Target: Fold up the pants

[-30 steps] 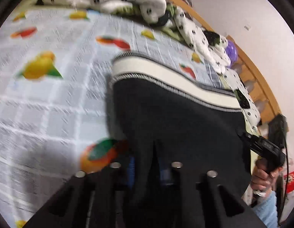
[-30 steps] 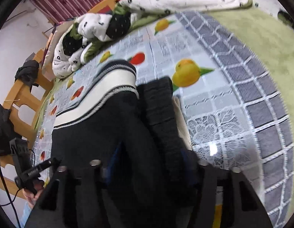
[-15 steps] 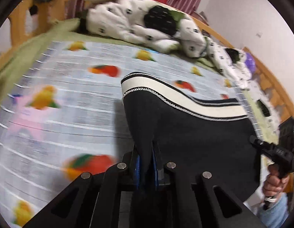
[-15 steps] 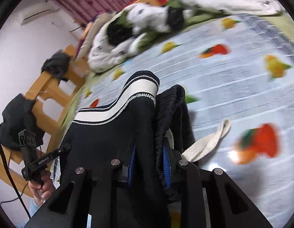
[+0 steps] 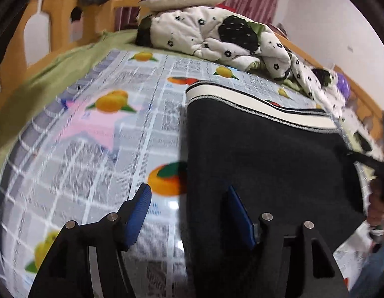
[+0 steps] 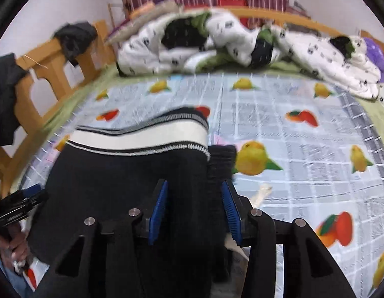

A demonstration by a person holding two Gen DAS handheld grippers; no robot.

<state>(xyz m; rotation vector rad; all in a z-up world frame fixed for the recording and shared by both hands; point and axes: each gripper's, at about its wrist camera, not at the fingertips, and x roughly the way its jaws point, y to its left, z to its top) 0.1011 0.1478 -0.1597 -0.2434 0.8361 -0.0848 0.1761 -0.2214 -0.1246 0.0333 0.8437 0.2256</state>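
Bed (image 6: 67,104), fruit-print cloth (image 6: 291,144), black pants (image 5: 266,154), rumpled quilt (image 5: 216,34)

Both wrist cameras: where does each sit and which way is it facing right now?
Left wrist: on the left gripper, facing the headboard along the pants' left edge; its open blue pads show.
Right wrist: on the right gripper, facing the quilt over the pants' right edge; its fingers are open.
Shared: pants, white waistband, fruit-print cloth, and each sees the other gripper.

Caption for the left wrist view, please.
Left gripper, jaws open, over the folded black pants on the fruit-print cloth.
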